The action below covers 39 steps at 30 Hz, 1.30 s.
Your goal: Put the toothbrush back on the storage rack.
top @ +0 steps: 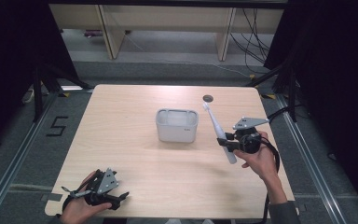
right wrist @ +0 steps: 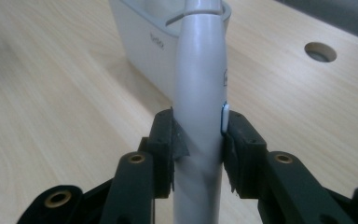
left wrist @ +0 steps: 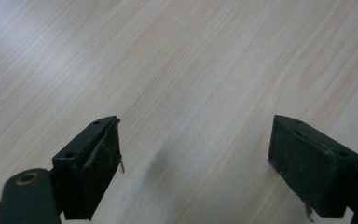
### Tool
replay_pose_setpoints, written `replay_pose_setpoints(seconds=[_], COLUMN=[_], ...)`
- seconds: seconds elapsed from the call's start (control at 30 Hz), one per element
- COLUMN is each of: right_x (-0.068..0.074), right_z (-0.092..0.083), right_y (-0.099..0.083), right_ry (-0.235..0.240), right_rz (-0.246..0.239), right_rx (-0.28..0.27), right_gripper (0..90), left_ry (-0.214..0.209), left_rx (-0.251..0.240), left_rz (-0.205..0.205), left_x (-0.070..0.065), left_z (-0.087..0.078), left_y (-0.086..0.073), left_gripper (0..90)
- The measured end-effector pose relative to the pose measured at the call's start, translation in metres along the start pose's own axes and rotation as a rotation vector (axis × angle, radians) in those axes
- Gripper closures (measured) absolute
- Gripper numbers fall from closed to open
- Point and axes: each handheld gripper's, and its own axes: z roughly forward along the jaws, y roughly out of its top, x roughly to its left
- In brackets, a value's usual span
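Looking down from the high view, we see the right gripper (top: 227, 141) at the right of the frame, its jaws pinching a white electric toothbrush (top: 218, 132) by the handle — brush head tilted toward the upper left, just right of the grey holder (top: 177, 126) at the table's (top: 121, 121) centre. At the lower left, the left gripper (top: 121, 196) has its jaws spread wide — nothing between them.

The electric toothbrush (top: 220, 134) sits between the right gripper's (top: 227, 142) jaws. The container (top: 177, 125) stands on the table (top: 130, 116) just left of that gripper, well beyond the left gripper (top: 121, 197).
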Motion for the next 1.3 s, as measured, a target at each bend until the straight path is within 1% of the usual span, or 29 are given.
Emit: replay_pose_setpoints(seconds=[0.03, 0.07, 0.1, 0.13, 0.17, 0.23, 0.27, 0.3, 0.37, 0.43, 0.47, 0.5, 0.53, 0.6, 0.63, 0.7, 0.77, 0.8, 0.83, 0.9, 0.93, 0.97, 1.0, 1.03, 1.07, 1.1, 1.17, 1.2, 1.3], right_x=[0.000, 0.000, -0.001, -0.001, 0.000, -0.001, -0.002, -0.002, -0.002, -0.004, -0.003, -0.003, -0.005, -0.003, -0.004, -0.004, -0.005, -0.005, -0.004, -0.006, -0.005, -0.004, -0.004, -0.006, -0.002, -0.005, -0.005, -0.004, -0.005], right_z=[0.002, 0.002, 0.004, 0.004, 0.005, 0.007, 0.008, 0.011, 0.013, 0.013, 0.014, 0.014, 0.014, 0.013, 0.015, 0.014, 0.016, 0.016, 0.018, 0.019, 0.021, 0.021, 0.021, 0.022, 0.024, 0.025, 0.026, 0.027, 0.026], right_y=[0.004, 0.004, 0.008, 0.010, 0.011, 0.013, 0.016, 0.019, 0.023, 0.024, 0.027, 0.027, 0.031, 0.034, 0.035, 0.037, 0.042, 0.042, 0.045, 0.046, 0.050, 0.051, 0.051, 0.053, 0.055, 0.057, 0.061, 0.062, 0.066], right_ry=[0.009, 0.009, -0.001, 0.003, 0.007, 0.005, 0.015, 0.018, 0.019, 0.026, 0.031, 0.031, 0.022, 0.031, 0.025, 0.033, 0.043, 0.043, 0.040, 0.040, 0.025, 0.045, 0.045, 0.030, 0.044, 0.043, 0.030, 0.031, 0.048], right_rz=[0.014, 0.014, 0.017, 0.018, 0.035, 0.021, 0.018, 0.015, 0.022, 0.008, 0.031, 0.031, 0.013, 0.041, 0.028, 0.035, 0.027, 0.027, 0.044, 0.033, 0.037, 0.054, 0.054, 0.028, 0.073, 0.048, 0.043, 0.055, 0.057], right_rx=[-0.016, -0.016, -0.045, -0.049, -0.055, -0.060, -0.058, -0.083, -0.094, -0.094, -0.119, -0.119, -0.139, -0.143, -0.161, -0.158, -0.182, -0.182, -0.191, -0.194, -0.222, -0.213, -0.213, -0.227, -0.228, -0.239, -0.238, -0.252, -0.249], right_gripper=[66.4, 66.4, 66.4, 66.4, 66.5, 66.4, 66.4, 66.4, 66.4, 66.4, 66.4, 66.4, 66.4, 66.4, 66.4, 66.4, 66.4, 66.4, 66.4, 66.4, 66.4, 66.4, 66.4, 66.4, 66.4, 66.4, 66.4, 66.4, 66.4], left_ry=[0.000, -0.001, -0.002, 0.001, -0.001, -0.002, -0.001, 0.000, -0.001, -0.001, 0.001, 0.001, -0.002, 0.000, 0.002, 0.003, 0.000, 0.000, -0.001, 0.001, 0.001, 0.000, 0.000, 0.000, -0.001, 0.000, -0.001, -0.001, 0.000], left_rx=[-0.002, -0.001, -0.002, -0.001, -0.002, -0.003, -0.002, 0.000, -0.004, -0.002, -0.002, -0.002, -0.004, 0.013, -0.003, -0.004, -0.002, -0.002, -0.004, -0.003, -0.002, -0.004, -0.004, -0.003, -0.003, -0.003, -0.004, -0.004, -0.003], left_rz=[-0.001, -0.002, -0.007, 0.001, -0.001, -0.002, -0.002, -0.001, -0.003, -0.001, 0.000, 0.000, -0.008, 0.003, 0.001, -0.008, 0.000, 0.000, -0.008, 0.002, 0.000, -0.007, -0.007, -0.005, -0.001, -0.001, -0.004, -0.004, 0.000], left_x=[0.000, 0.000, 0.000, 0.000, 0.000, 0.000, 0.000, 0.000, 0.000, 0.000, 0.000, 0.000, 0.000, 0.001, 0.000, -0.001, 0.000, 0.000, 0.000, 0.000, 0.000, 0.000, 0.000, 0.000, 0.000, 0.000, 0.000, 0.000, 0.000], left_z=[0.000, 0.000, 0.000, 0.000, 0.000, 0.000, 0.000, 0.000, 0.000, 0.000, 0.000, 0.000, 0.000, -0.001, 0.000, 0.000, 0.000, 0.000, 0.000, 0.000, 0.000, 0.000, 0.000, 0.000, 0.000, 0.000, 0.000, 0.000, 0.000], left_y=[0.000, 0.000, 0.000, 0.000, 0.000, 0.000, 0.000, 0.000, 0.000, 0.000, 0.000, 0.000, 0.000, 0.000, 0.000, 0.000, 0.000, 0.000, 0.000, 0.000, 0.000, 0.000, 0.000, 0.000, 0.000, 0.000, 0.000, 0.000, 0.000], left_gripper=[16.3, 16.3, 16.3, 16.3, 16.3, 16.3, 16.3, 16.3, 16.3, 16.3, 16.3, 16.3, 16.3, 16.3, 16.3, 16.3, 16.3, 16.3, 16.3, 16.3, 16.3, 16.3, 16.3, 16.3, 16.3, 16.3, 16.3, 16.3, 16.3])
